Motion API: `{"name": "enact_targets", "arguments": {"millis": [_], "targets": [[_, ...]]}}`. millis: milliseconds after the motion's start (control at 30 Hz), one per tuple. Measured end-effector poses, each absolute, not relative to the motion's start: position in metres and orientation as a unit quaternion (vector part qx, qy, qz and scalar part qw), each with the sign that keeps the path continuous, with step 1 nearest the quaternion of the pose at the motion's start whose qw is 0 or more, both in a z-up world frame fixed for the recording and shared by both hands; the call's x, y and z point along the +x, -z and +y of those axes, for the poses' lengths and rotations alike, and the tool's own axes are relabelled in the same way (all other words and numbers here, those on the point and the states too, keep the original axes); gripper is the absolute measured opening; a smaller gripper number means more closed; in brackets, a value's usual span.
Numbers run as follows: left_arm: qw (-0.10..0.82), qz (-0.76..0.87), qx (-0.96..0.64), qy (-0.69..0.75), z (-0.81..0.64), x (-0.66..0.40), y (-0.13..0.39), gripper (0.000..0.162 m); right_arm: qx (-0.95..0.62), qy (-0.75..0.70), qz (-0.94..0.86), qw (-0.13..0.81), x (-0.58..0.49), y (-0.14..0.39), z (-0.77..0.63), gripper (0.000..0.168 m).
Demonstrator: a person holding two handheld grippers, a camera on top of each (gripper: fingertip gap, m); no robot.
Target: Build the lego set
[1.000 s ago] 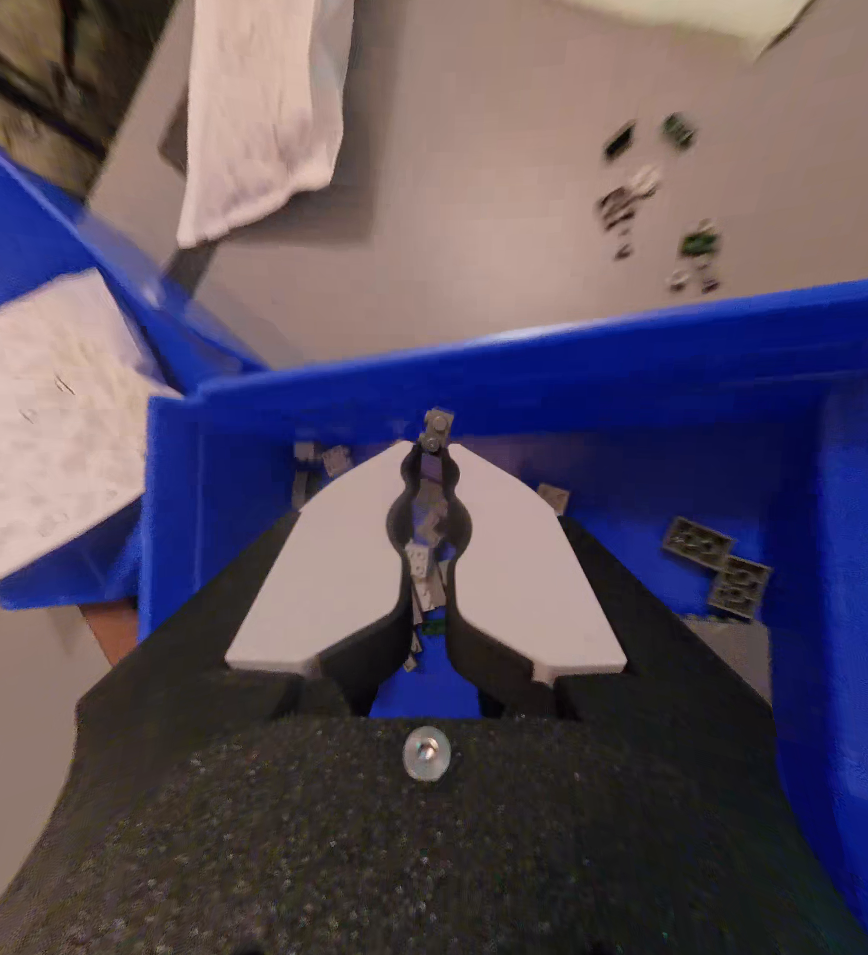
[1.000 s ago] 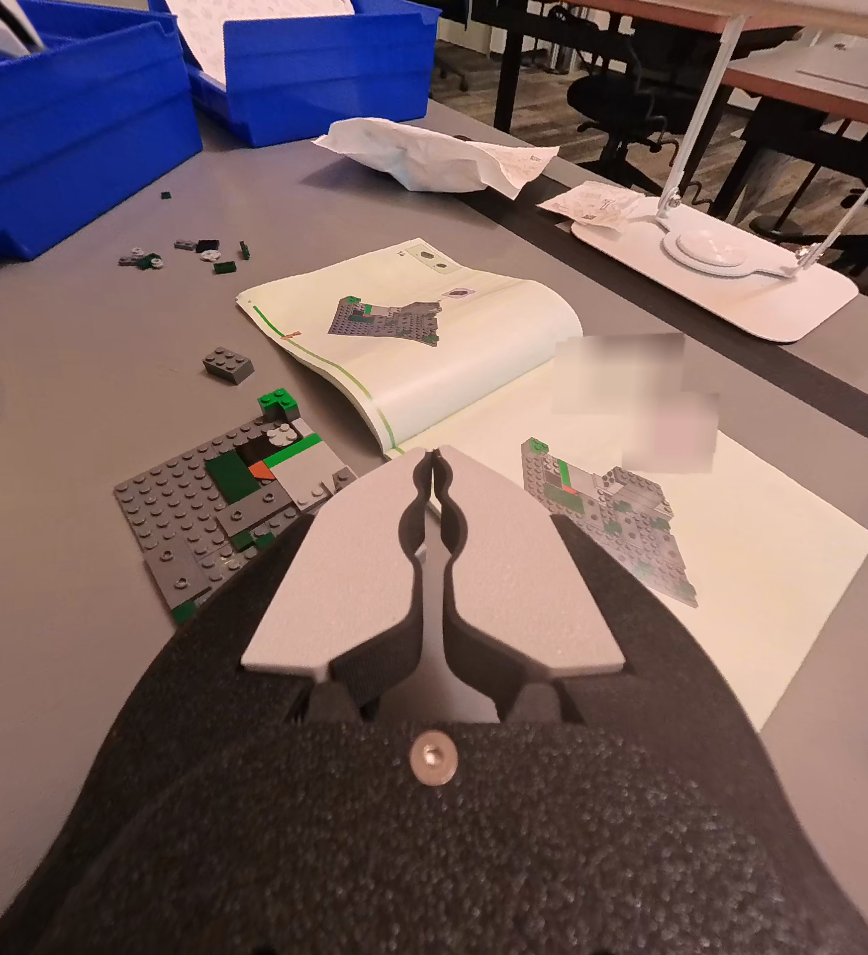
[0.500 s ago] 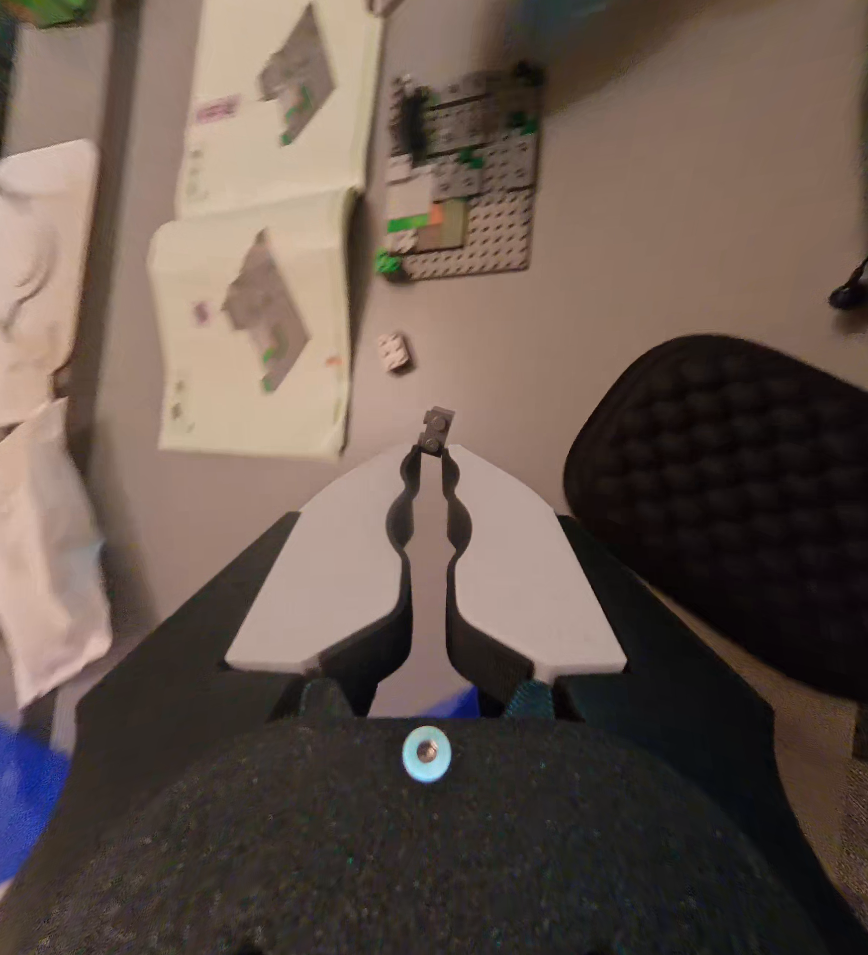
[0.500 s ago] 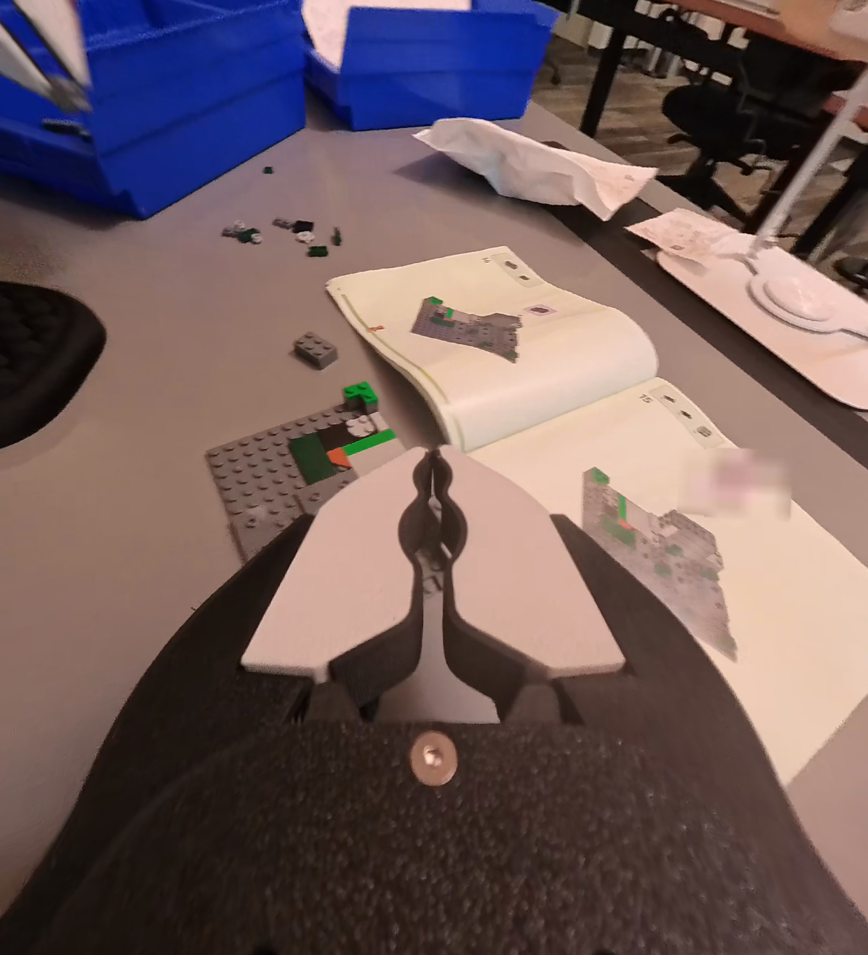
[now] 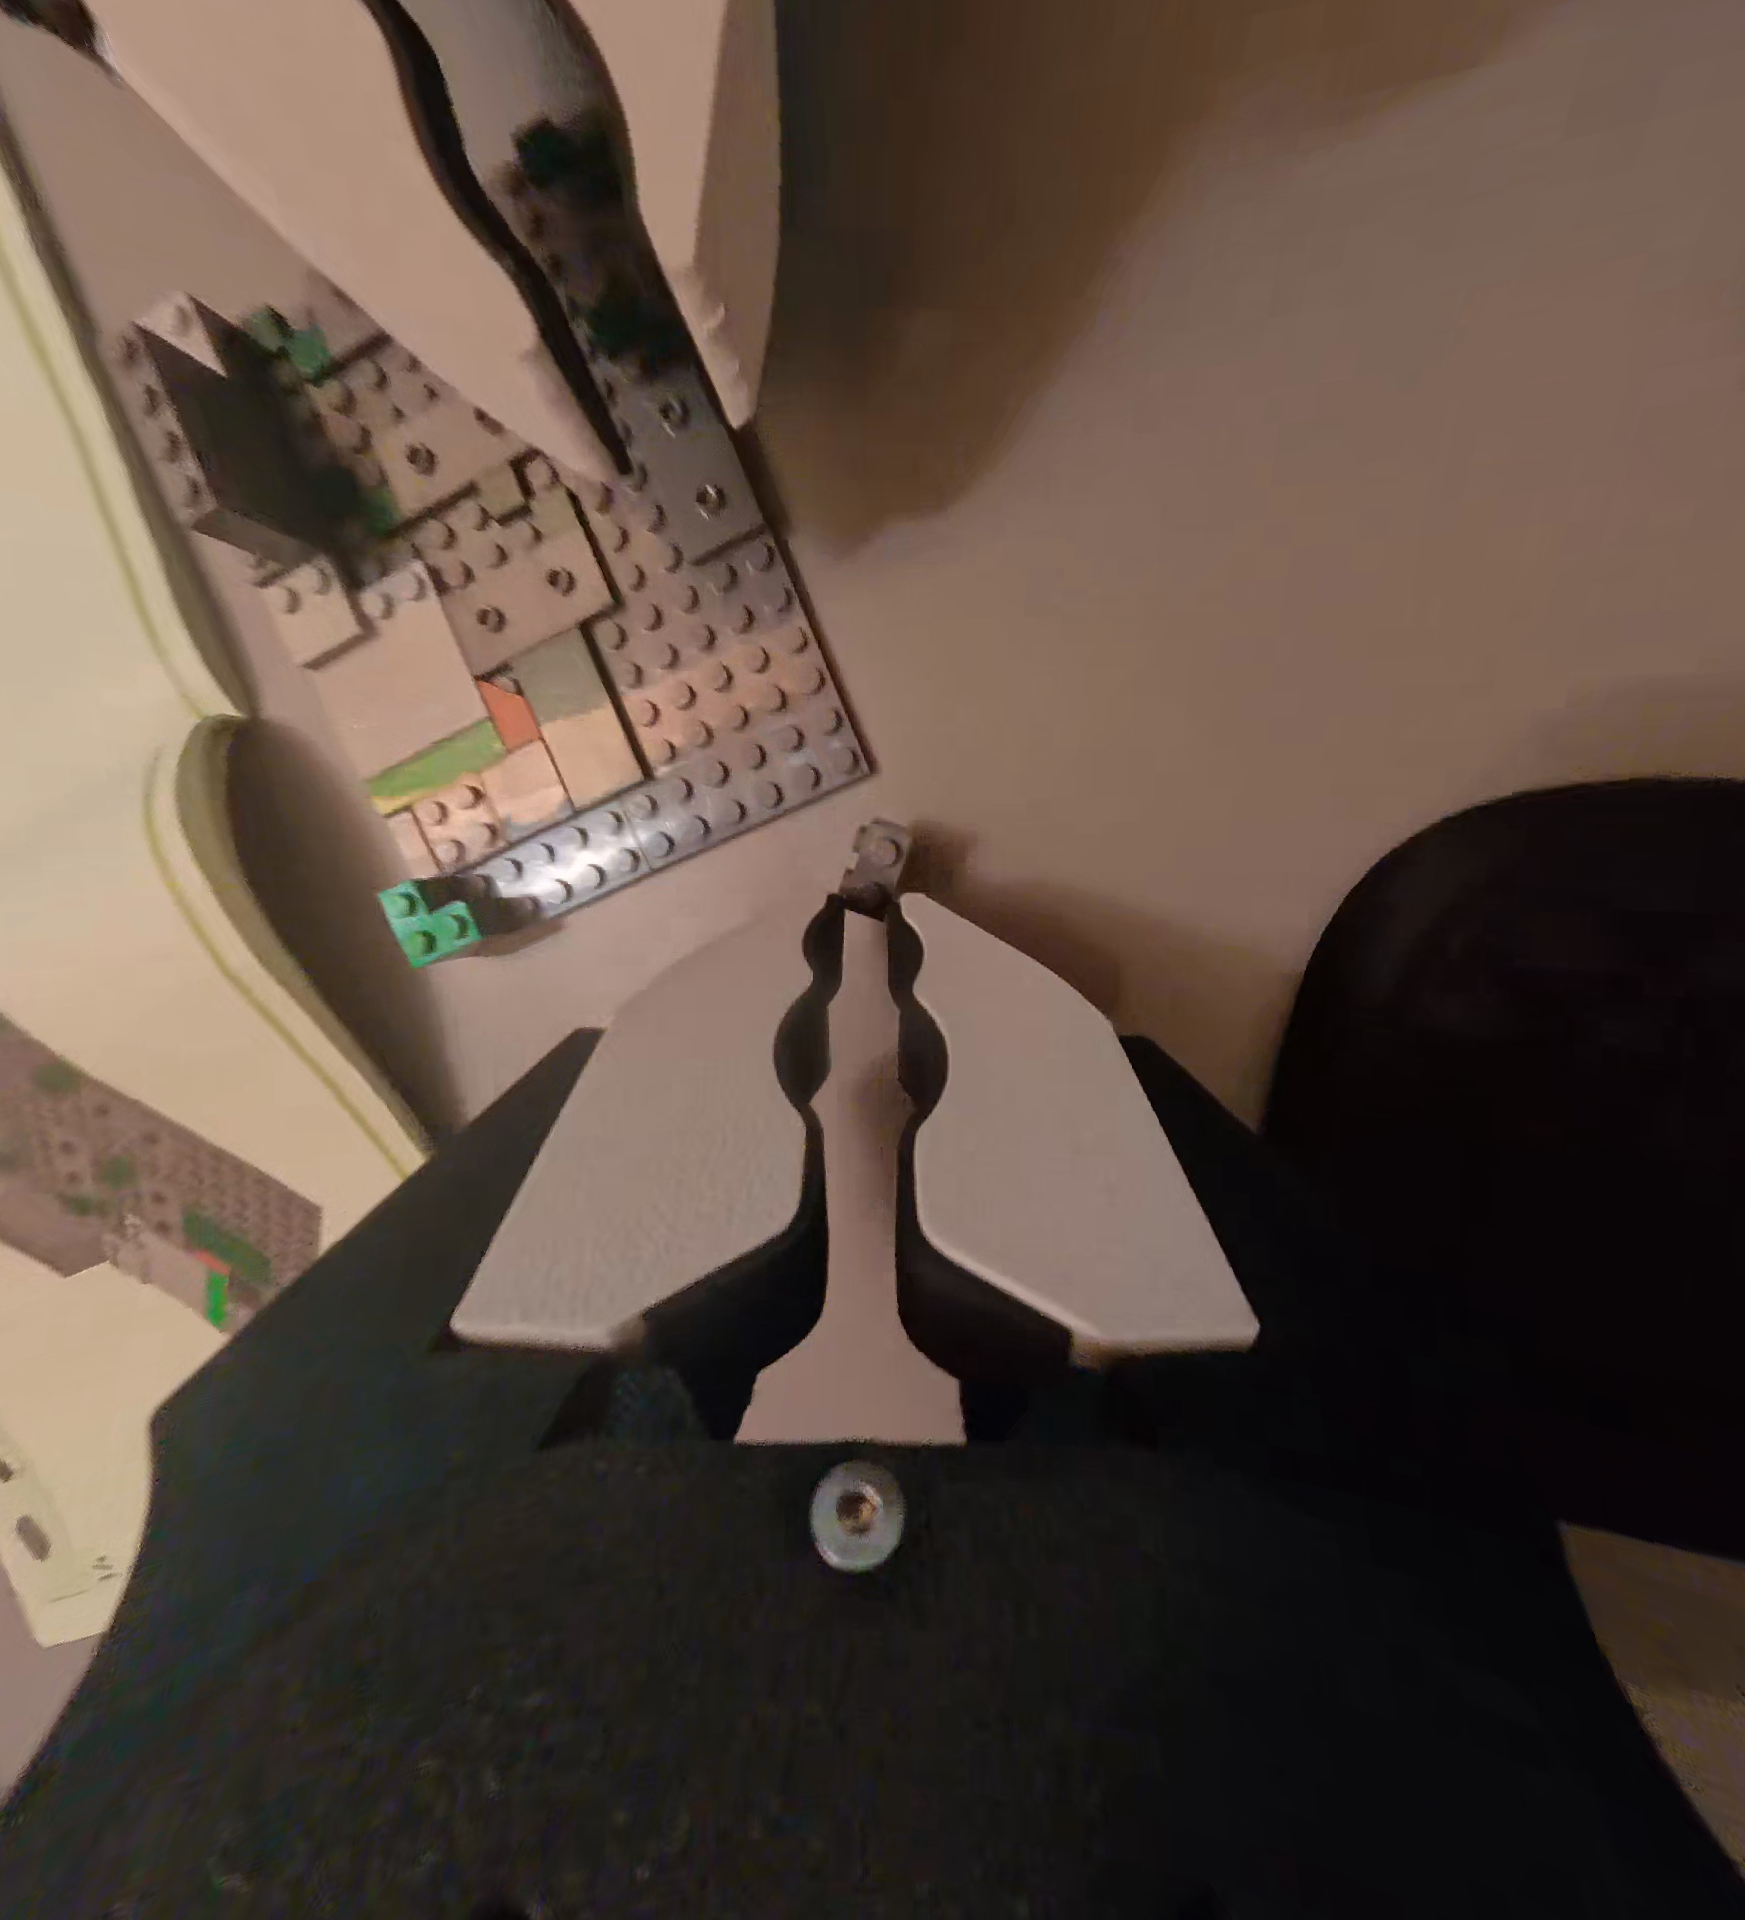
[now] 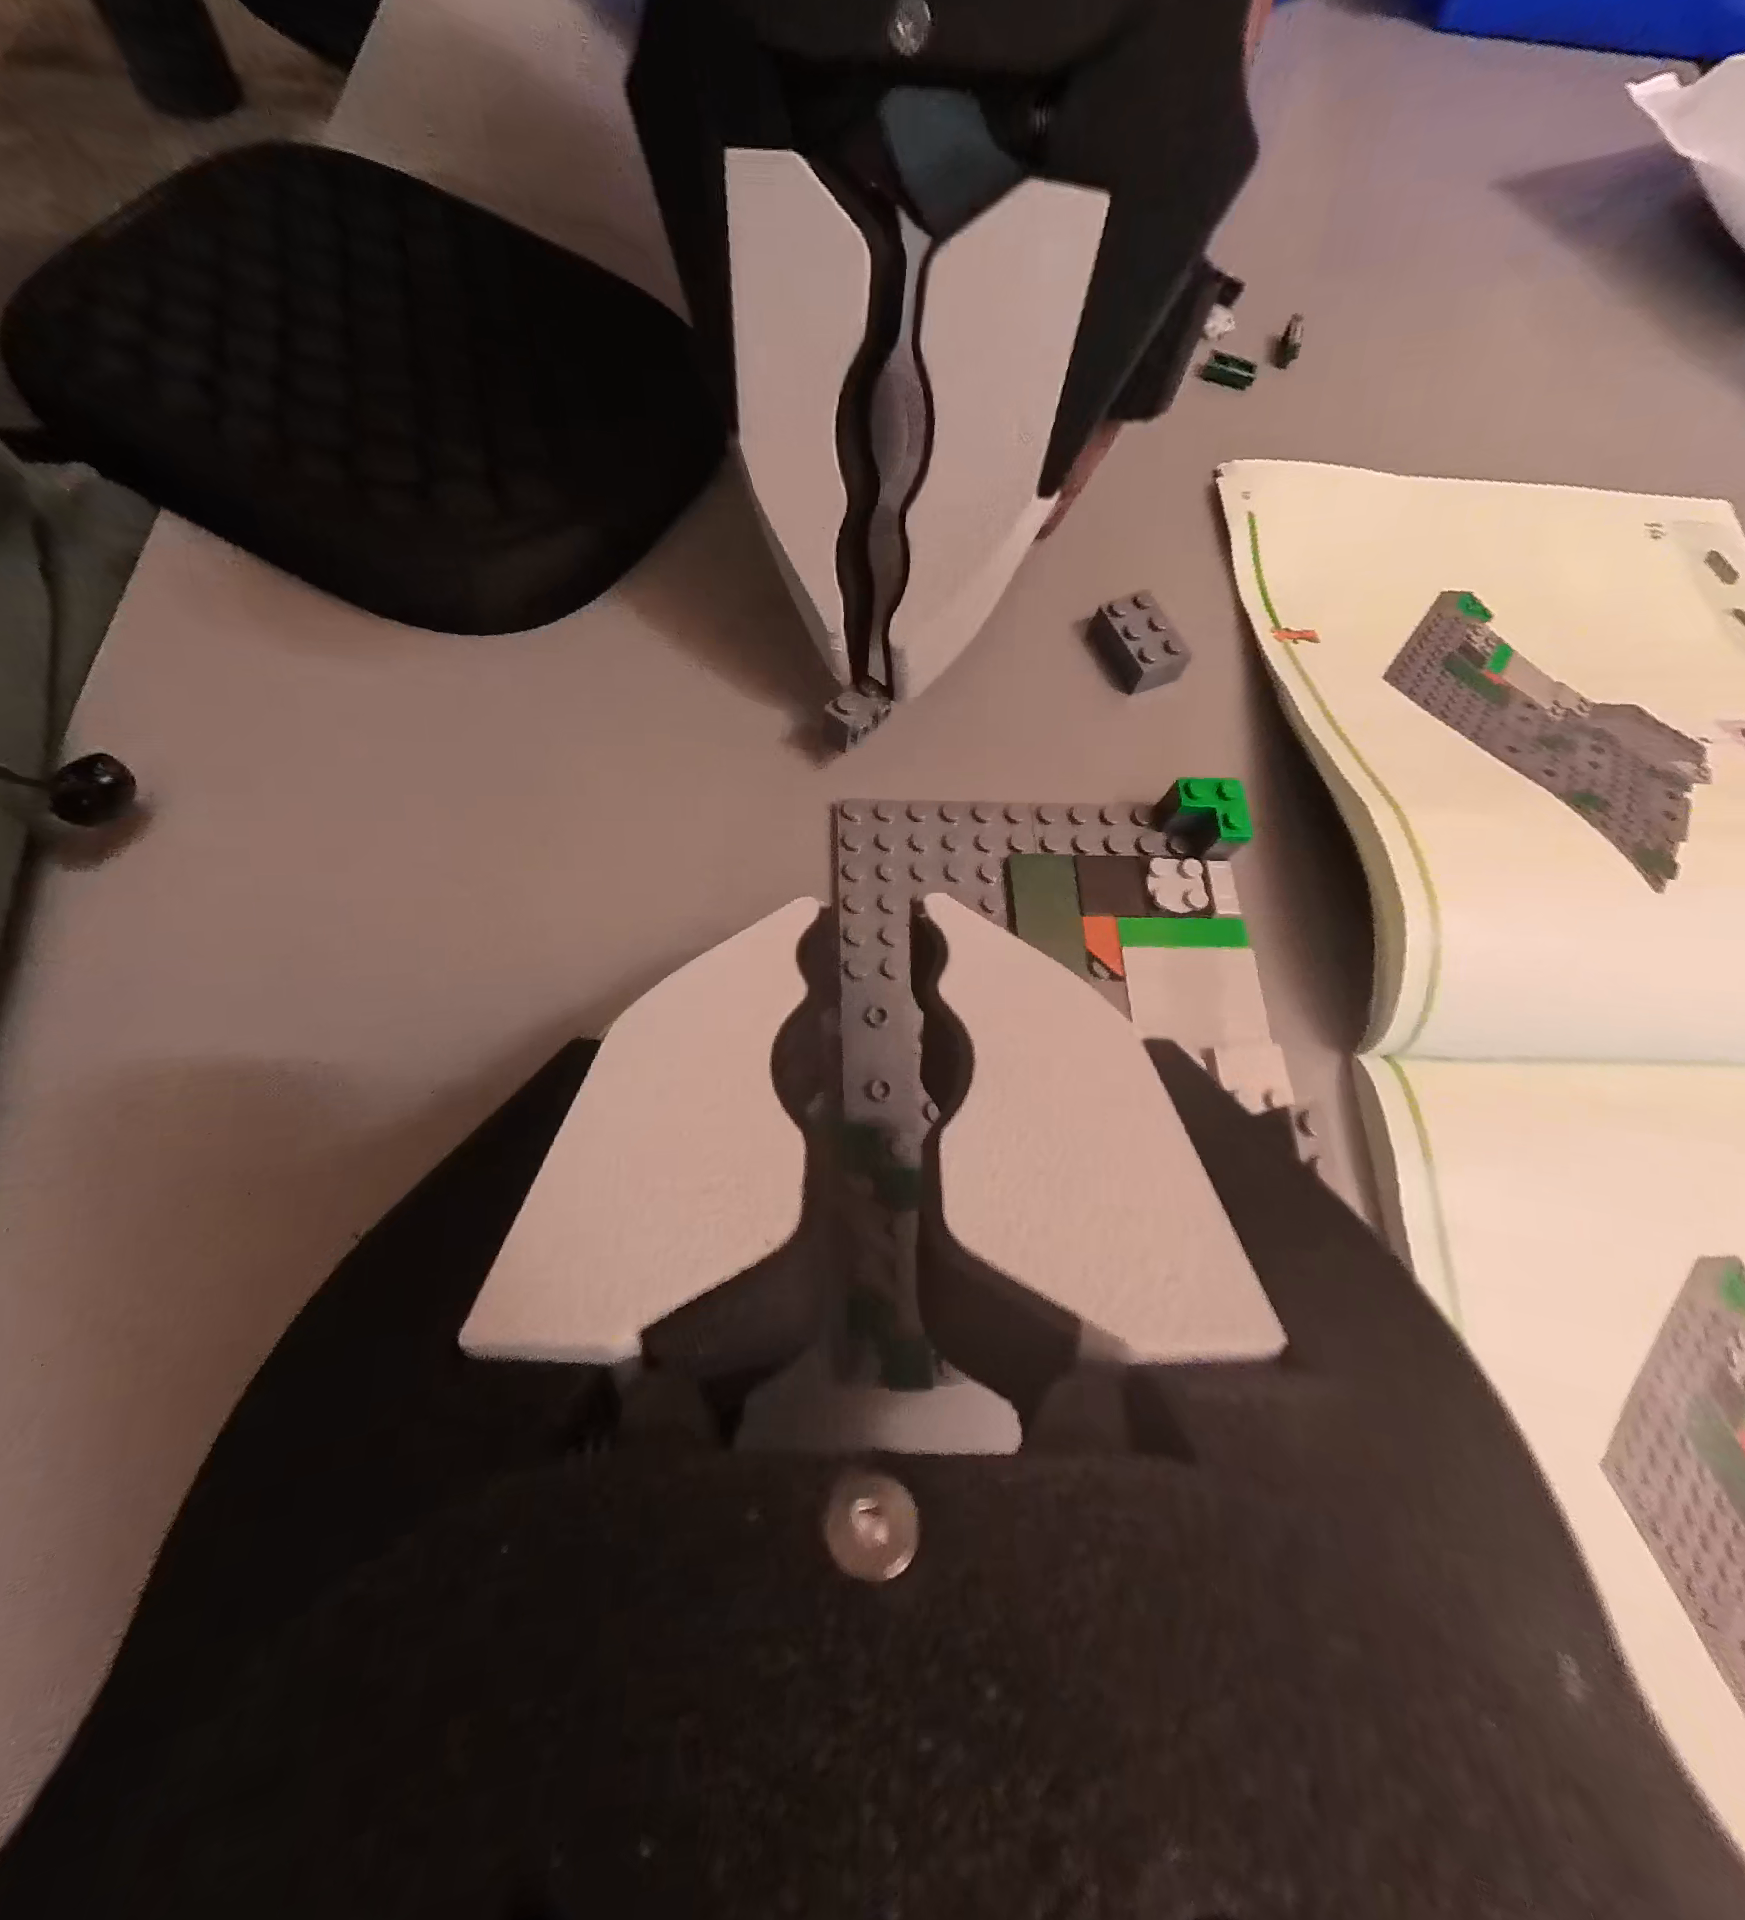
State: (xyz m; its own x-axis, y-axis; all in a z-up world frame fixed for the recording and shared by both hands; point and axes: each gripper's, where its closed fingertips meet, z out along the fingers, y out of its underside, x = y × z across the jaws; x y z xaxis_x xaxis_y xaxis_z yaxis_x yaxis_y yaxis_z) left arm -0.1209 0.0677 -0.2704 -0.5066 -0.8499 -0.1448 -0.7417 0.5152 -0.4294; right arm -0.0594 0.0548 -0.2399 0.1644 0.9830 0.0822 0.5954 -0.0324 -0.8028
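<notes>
Left gripper (image 5: 866,906) pinches a small grey plate piece (image 5: 878,854) at the very tips; the piece sticks out past the tips, low over the grey table (image 5: 1263,468). It sits just off the near corner of the grey baseplate build (image 5: 722,665) — close beside it, not over the studs. Contact with the table cannot be judged.

Right wrist view: same piece (image 6: 855,717) held at the left gripper's tips (image 6: 873,688), near the baseplate's far edge (image 6: 878,831), apart from it.

Right gripper (image 6: 868,914) is slightly parted, nothing gripped; its fingers straddle the left edge strip of the baseplate from above. In the left wrist view the right gripper's tips (image 5: 629,457) come down on the far corner of the build.

Nearby: green corner brick (image 6: 1209,812) on the baseplate's corner, loose dark grey 2x3 brick (image 6: 1138,639) on the table — between the left gripper and the open instruction booklet (image 6: 1533,831). Black padded case (image 6: 359,384) to the left.
</notes>
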Motion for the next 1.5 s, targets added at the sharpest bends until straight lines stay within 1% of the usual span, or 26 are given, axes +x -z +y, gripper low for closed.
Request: {"name": "enact_targets", "arguments": {"millis": [67, 100, 233, 400, 500, 567, 700, 900, 1033, 1100, 1200, 1400, 1500], "targets": [[0.147, 0.852, -0.476, 0.159, 0.066, -0.128, 0.274, 0.008, -0.666, -0.269, -0.589, 0.370, -0.060, 0.241, 0.054, 0.013], [0.143, 0.849, -0.483, 0.161, 0.066, -0.130, 0.275, 0.014, -0.667, -0.273, -0.586, 0.371, -0.060, 0.242, 0.054, 0.014], [0.154, 0.818, -0.529, 0.167, 0.070, -0.137, 0.270, 0.025, -0.669, -0.280, -0.580, 0.371, -0.058, 0.243, 0.053, 0.014], [0.205, 0.726, -0.636, 0.163, 0.075, -0.139, 0.270, 0.026, -0.671, -0.281, -0.575, 0.375, -0.050, 0.241, 0.052, 0.014], [0.203, 0.656, -0.703, 0.184, 0.062, -0.134, 0.278, 0.026, -0.677, -0.280, -0.566, 0.378, -0.046, 0.242, 0.054, 0.014], [0.220, 0.602, -0.744, 0.186, 0.063, -0.131, 0.281, 0.027, -0.680, -0.278, -0.563, 0.379, -0.045, 0.242, 0.055, 0.013], [0.264, 0.551, -0.772, 0.174, 0.069, -0.126, 0.280, 0.025, -0.676, -0.276, -0.566, 0.382, -0.046, 0.240, 0.053, 0.013], [0.287, 0.579, -0.745, 0.165, 0.065, -0.118, 0.276, 0.016, -0.672, -0.289, -0.563, 0.384, -0.050, 0.239, 0.048, 0.013], [0.351, 0.618, -0.659, 0.247, 0.043, -0.087, 0.244, 0.016, -0.666, -0.309, -0.557, 0.388, -0.054, 0.235, 0.041, 0.014], [0.394, 0.622, -0.615, 0.282, 0.034, -0.071, 0.226, 0.016, -0.657, -0.329, -0.558, 0.385, -0.057, 0.231, 0.035, 0.019], [0.433, 0.615, -0.581, 0.312, 0.031, -0.055, 0.211, 0.016, -0.638, -0.358, -0.567, 0.378, -0.059, 0.221, 0.024, 0.026], [0.446, 0.613, -0.538, 0.368, 0.020, -0.041, 0.201, 0.016, -0.632, -0.340, -0.575, 0.392, -0.047, 0.211, 0.022, 0.025], [0.463, 0.616, -0.505, 0.389, 0.014, -0.036, 0.193, 0.016, -0.638, -0.377, -0.564, 0.365, -0.043, 0.208, 0.015, 0.028]]}}
